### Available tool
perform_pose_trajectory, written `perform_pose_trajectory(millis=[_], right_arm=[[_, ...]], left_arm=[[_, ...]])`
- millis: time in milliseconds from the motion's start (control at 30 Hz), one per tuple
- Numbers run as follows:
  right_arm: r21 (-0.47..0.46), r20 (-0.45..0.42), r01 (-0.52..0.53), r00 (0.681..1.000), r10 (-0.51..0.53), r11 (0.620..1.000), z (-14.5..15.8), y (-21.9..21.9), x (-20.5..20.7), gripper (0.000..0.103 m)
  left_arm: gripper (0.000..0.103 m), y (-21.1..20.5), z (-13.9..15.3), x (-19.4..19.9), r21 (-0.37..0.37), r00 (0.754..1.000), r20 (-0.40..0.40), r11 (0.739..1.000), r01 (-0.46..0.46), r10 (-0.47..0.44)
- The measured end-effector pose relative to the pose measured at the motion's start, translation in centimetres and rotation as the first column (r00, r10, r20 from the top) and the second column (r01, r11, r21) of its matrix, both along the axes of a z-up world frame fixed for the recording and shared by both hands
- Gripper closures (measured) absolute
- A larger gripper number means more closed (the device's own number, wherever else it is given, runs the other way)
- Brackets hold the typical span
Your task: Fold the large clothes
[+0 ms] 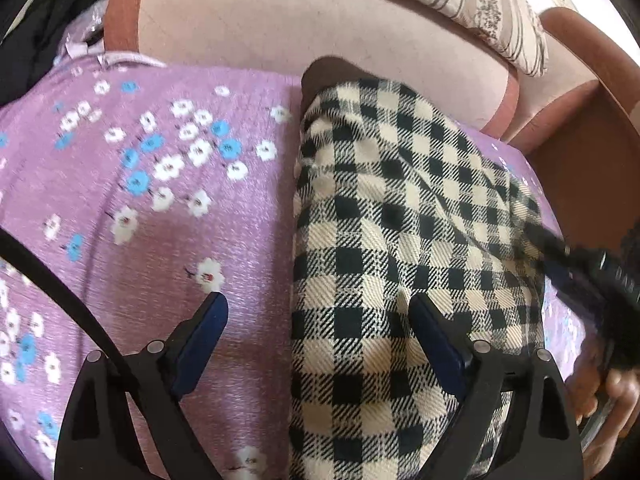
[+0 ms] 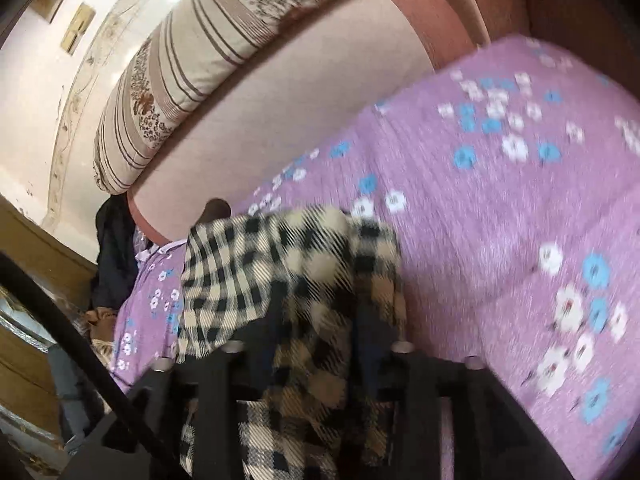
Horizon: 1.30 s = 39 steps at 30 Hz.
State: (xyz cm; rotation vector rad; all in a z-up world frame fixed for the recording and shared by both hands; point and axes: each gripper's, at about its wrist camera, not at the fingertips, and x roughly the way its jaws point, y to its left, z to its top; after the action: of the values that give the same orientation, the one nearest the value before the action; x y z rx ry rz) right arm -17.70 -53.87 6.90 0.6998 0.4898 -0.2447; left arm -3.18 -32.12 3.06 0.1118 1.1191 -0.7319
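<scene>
No legible writing. Left gripper (image 1: 316, 308) wide, empty, over checked garment (image 1: 400, 220) on floral sheet (image 1: 140, 200). Right gripper (image 2: 316, 320) straddles garment; grip unclear, blurred.

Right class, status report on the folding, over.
Left gripper open, empty, over checked garment's edge. Right gripper blurred, checked cloth between its fingers, grip unclear. Garment on floral sheet. Nothing obstructing.

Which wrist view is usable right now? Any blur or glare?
Left wrist: mostly sharp, checked garment and floral sheet crisp, only the right gripper at the edge smeared; fisheye bends the sofa back. Right wrist: motion blur throughout, checks and right gripper's fingers soft; bright wall at upper left, no strong glare.
</scene>
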Motion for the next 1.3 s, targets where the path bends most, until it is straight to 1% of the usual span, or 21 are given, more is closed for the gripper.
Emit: perform_pose_trajectory(millis=[67,100,133,167,300,433,467,500,567,600,633,700,767,800,833,867,1000,1067,1200,1267,1300], right_arm=[[-0.006,-0.018,-0.002,1.0,0.002,1.0,0.3,-0.2,1.0,0.058],[-0.014,-0.034,-0.001,0.999,0.001,1.0,0.2,-0.2,1.4,0.064],[-0.03,-0.057,-0.003,0.998,0.001,1.0,0.2,-0.3,1.9,0.089],[-0.047,-0.074,-0.005,0.997,0.002,0.999,0.2,-0.3,2.3,0.097],[-0.113,-0.124,0.023,0.992,-0.037,0.993,-0.4,-0.8,3.0,0.098],[-0.115,-0.159,0.038,0.986,-0.056,0.993,-1.8,-1.4,3.1,0.099],[-0.108,-0.146,0.038,0.988,-0.053,0.993,-1.4,-1.4,2.8,0.098],[-0.082,-0.125,0.04,0.991,-0.05,0.996,-0.9,-1.5,2.1,0.093],[0.017,-0.091,0.013,0.996,-0.012,1.0,-0.2,-1.5,-0.1,0.074],[0.042,-0.083,-0.014,0.996,0.018,0.999,0.0,-1.1,-0.8,0.058],[0.046,-0.089,-0.047,0.995,0.051,0.998,0.2,-0.4,-1.7,0.055],[0.013,-0.131,-0.081,0.988,0.082,0.997,-0.1,1.1,-2.7,0.055],[0.024,-0.157,-0.108,0.981,0.11,0.994,-1.2,2.3,-2.7,0.055],[0.041,-0.177,-0.118,0.976,0.124,0.992,-2.0,2.7,-2.5,0.059],[0.036,-0.206,-0.116,0.971,0.121,0.993,-2.7,3.1,-2.4,0.086],[0.015,-0.224,-0.116,0.968,0.117,0.993,-2.9,3.6,-2.6,0.098],[-0.095,-0.232,-0.096,0.97,0.071,0.991,-1.6,4.7,-4.7,0.101],[-0.053,-0.253,-0.07,0.966,0.055,0.996,-2.6,4.1,-4.7,0.101],[0.009,-0.221,-0.069,0.973,0.069,0.998,-2.5,4.6,-6.6,0.096],[0.059,-0.182,-0.103,0.977,0.112,0.993,-2.4,5.1,-8.1,0.072],[0.076,-0.17,-0.126,0.976,0.137,0.989,-2.4,5.7,-8.7,0.053]], left_arm=[[0.011,0.1,0.1,0.1,0.005,1.0,0.004,1.0,0.001,-0.001],[0.011,0.1,0.0,0.1,0.007,1.0,0.004,1.0,0.0,0.0],[0.011,-0.2,-0.1,0.2,0.013,1.0,0.004,1.0,0.0,-0.001],[0.011,-0.2,-0.3,0.3,0.018,1.0,0.004,1.0,0.004,-0.004],[0.011,-0.3,-1.1,0.2,0.0,1.0,-0.004,1.0,0.01,-0.01],[0.011,-0.5,-1.4,-0.4,0.007,1.0,-0.003,1.0,0.014,-0.014],[0.011,-0.4,-1.1,-0.6,0.016,1.0,-0.003,1.0,0.022,-0.022],[0.011,-0.2,-0.9,-0.8,0.025,1.0,-0.003,0.999,0.031,-0.031],[0.011,0.5,-0.1,-1.4,0.028,0.999,0.004,0.998,0.051,-0.051],[0.011,1.1,0.2,-1.9,0.022,0.998,0.011,0.998,0.059,-0.06],[0.011,1.6,0.4,-2.3,0.017,0.998,0.016,0.998,0.067,-0.068],[0.011,2.5,0.6,-3.3,0.009,0.997,0.018,0.997,0.079,-0.08],[0.011,3.1,0.3,-4.0,0.004,0.997,0.012,0.997,0.079,-0.079],[0.011,3.4,0.1,-4.3,0.009,0.997,0.006,0.997,0.075,-0.075],[0.011,3.7,-0.1,-4.5,0.009,0.997,-0.003,0.997,0.072,-0.072],[0.011,4.2,-0.2,-4.7,0.006,0.997,-0.017,0.997,0.072,-0.072],[0.01,5.7,-0.6,-5.9,-0.005,0.996,-0.033,0.996,0.087,-0.087],[0.01,5.9,-1.3,-6.4,0.015,0.995,-0.038,0.996,0.088,-0.088],[0.01,6.5,-1.4,-7.4,0.022,0.995,-0.039,0.995,0.096,-0.095],[0.01,6.6,-1.2,-7.9,0.03,0.994,-0.018,0.994,0.105,-0.104],[0.01,6.6,-1.2,-8.1,0.032,0.995,-0.017,0.994,0.103,-0.102]])
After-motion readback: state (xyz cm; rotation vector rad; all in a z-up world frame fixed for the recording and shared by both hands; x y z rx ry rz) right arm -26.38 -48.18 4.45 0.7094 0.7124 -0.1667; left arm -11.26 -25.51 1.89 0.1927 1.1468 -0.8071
